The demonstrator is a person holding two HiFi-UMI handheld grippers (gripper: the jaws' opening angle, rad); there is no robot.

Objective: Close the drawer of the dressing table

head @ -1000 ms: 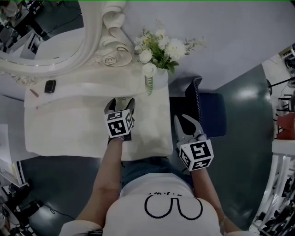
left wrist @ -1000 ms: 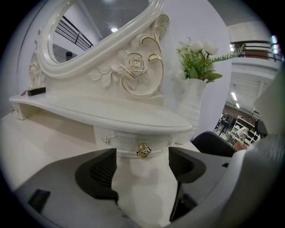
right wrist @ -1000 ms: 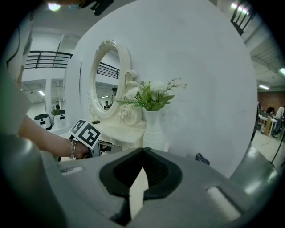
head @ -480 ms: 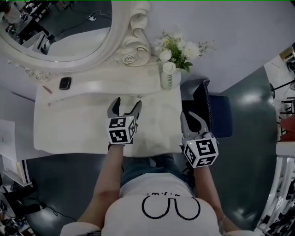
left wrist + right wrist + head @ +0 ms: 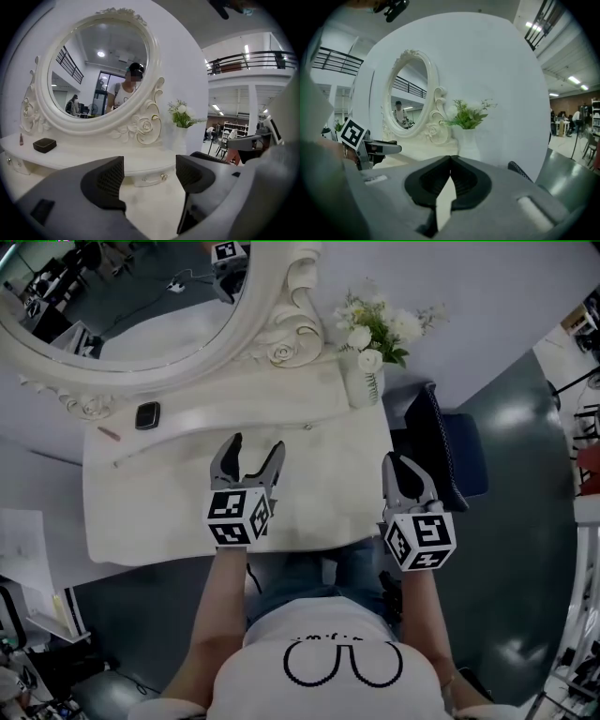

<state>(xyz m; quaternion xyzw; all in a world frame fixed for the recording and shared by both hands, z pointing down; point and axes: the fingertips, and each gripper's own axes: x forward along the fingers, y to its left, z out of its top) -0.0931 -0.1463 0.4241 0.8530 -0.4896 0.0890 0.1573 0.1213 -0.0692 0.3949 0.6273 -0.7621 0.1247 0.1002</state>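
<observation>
The white dressing table (image 5: pixel 169 512) has a small drawer (image 5: pixel 300 427) under its raised back tier. The drawer's front (image 5: pixel 151 178) with its two-knob handle sits flush with the tier. My left gripper (image 5: pixel 255 443) hovers over the table top, pointing at that drawer from a short distance back. In the left gripper view the left gripper (image 5: pixel 149 171) has its jaws wide apart and closing a little, with nothing between them. My right gripper (image 5: pixel 395 461) hangs at the table's right edge. The right gripper view shows the right gripper (image 5: pixel 450 161) with fingertips together, holding nothing.
An oval mirror (image 5: pixel 141 306) in an ornate white frame stands at the back. A vase of white flowers (image 5: pixel 370 357) is at the back right corner. A small black case (image 5: pixel 147 415) and a thin stick (image 5: pixel 110 434) lie on the tier. A dark chair (image 5: pixel 455 460) stands right of the table.
My left gripper has pulled back from the drawer front toward the person and risen, its jaws now spread. The right gripper rose a little beside the table's right edge.
</observation>
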